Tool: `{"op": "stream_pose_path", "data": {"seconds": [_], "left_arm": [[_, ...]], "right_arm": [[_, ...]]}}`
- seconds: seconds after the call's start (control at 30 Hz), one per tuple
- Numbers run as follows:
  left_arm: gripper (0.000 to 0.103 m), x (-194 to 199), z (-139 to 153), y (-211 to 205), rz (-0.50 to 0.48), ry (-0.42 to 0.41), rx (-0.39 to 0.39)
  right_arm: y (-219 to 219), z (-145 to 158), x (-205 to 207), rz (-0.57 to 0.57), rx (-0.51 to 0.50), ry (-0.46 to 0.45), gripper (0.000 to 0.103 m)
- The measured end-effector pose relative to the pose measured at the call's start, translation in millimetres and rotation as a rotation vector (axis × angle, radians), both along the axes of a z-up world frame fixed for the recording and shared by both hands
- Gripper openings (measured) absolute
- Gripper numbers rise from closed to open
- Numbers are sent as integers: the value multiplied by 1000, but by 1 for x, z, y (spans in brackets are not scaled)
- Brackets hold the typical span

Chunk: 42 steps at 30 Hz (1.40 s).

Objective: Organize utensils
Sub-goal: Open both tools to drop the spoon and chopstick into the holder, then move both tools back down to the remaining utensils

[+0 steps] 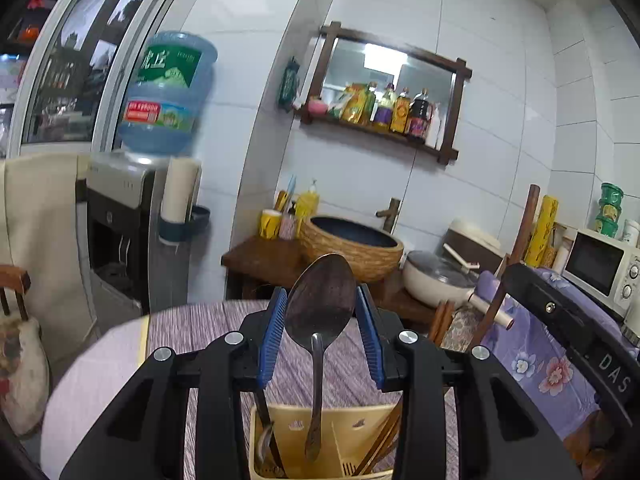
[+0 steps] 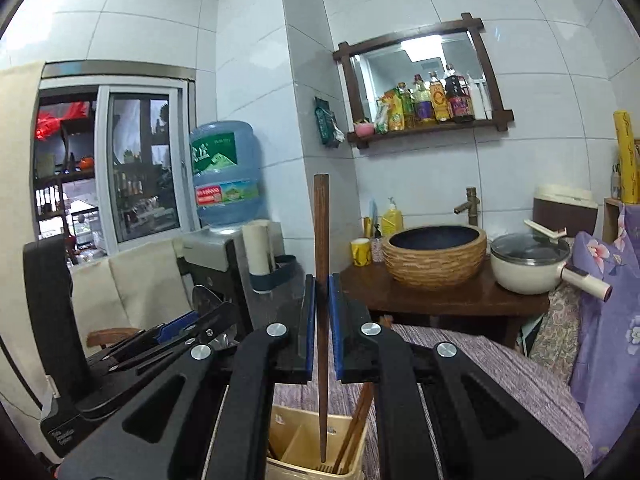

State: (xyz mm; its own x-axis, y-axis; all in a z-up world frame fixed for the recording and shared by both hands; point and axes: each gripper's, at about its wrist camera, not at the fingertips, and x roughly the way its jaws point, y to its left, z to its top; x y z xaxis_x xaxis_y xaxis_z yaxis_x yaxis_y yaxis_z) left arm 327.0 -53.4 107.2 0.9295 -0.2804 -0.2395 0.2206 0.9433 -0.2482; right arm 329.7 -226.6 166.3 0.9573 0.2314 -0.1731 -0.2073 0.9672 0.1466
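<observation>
In the left wrist view my left gripper (image 1: 320, 300) has its blue pads around the bowl of a metal spoon (image 1: 320, 300). The spoon hangs upright, handle down inside the yellow utensil holder (image 1: 296, 428). Another utensil (image 1: 266, 440) and wooden chopsticks (image 1: 384, 440) stand in the holder. In the right wrist view my right gripper (image 2: 322, 288) is shut on a dark wooden chopstick (image 2: 321, 220), held upright with its tip down in the holder (image 2: 288, 432) beside other chopsticks (image 2: 356, 424). My left gripper (image 2: 196, 320) shows at the left there.
The holder stands on a table with a purple striped cloth (image 1: 200, 332). Behind are a wooden counter (image 2: 440, 300) with a woven basin (image 2: 436, 256), a white pot (image 2: 528, 264), a water dispenser (image 1: 128, 220), a microwave (image 1: 604, 268) and a floral cloth (image 2: 600, 340).
</observation>
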Motion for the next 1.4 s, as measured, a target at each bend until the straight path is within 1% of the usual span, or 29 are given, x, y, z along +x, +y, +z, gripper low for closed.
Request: {"op": "stream_pose_path", "data": {"seconds": [0.1,0.23,0.4,0.5,0.67,0.7,0.73,0.77,0.83,0.87,0.9,0.93,0.97,1.03,1.13,1.27,1.4], "left_arm": [[36,0,-20,-1,3,34,5],[36,-4,-35,-3,-8,63,24],[36,-7,-47,-8,-21,82,70],[36,-4,-55,-10,-31,114,90],[36,-8,-55,-14,-29,103,123],[39,-9,-55,-14,-31,104,128],[46,-12,-54,-14,-28,102,132],[49,-16,-52,-12,-38,95,128],[65,-25,-50,-10,-31,85,130],[69,-33,-49,-8,-14,74,135],[72,-40,-49,-7,-12,71,137],[72,-47,-50,-5,-20,76,136],[72,-54,-52,-2,-25,89,136],[72,-64,-59,2,-26,123,138],[72,-77,-75,7,-38,193,132],[72,-89,-105,5,-37,297,178],[69,-100,-133,-3,-84,396,209]], "right_arm": [[0,-21,3,-4,-3,42,8],[1,-40,3,3,-2,85,8],[-1,-56,5,7,7,126,8],[0,-62,7,8,5,149,8],[-3,-70,9,0,15,174,8],[-4,-70,7,1,20,170,8],[-6,-70,4,-5,21,164,8],[-7,-69,2,-6,21,162,8],[-9,-68,-8,-2,15,159,12],[-10,-69,-13,1,13,158,22],[-12,-70,-20,5,13,159,36],[-14,-72,-26,6,15,160,41],[-15,-76,-33,7,12,169,43],[-18,-85,-42,7,-7,211,43],[-24,-110,-54,11,-7,321,43],[-28,-142,-67,-1,-19,439,43],[-32,-170,-80,-7,-16,520,43]]}}
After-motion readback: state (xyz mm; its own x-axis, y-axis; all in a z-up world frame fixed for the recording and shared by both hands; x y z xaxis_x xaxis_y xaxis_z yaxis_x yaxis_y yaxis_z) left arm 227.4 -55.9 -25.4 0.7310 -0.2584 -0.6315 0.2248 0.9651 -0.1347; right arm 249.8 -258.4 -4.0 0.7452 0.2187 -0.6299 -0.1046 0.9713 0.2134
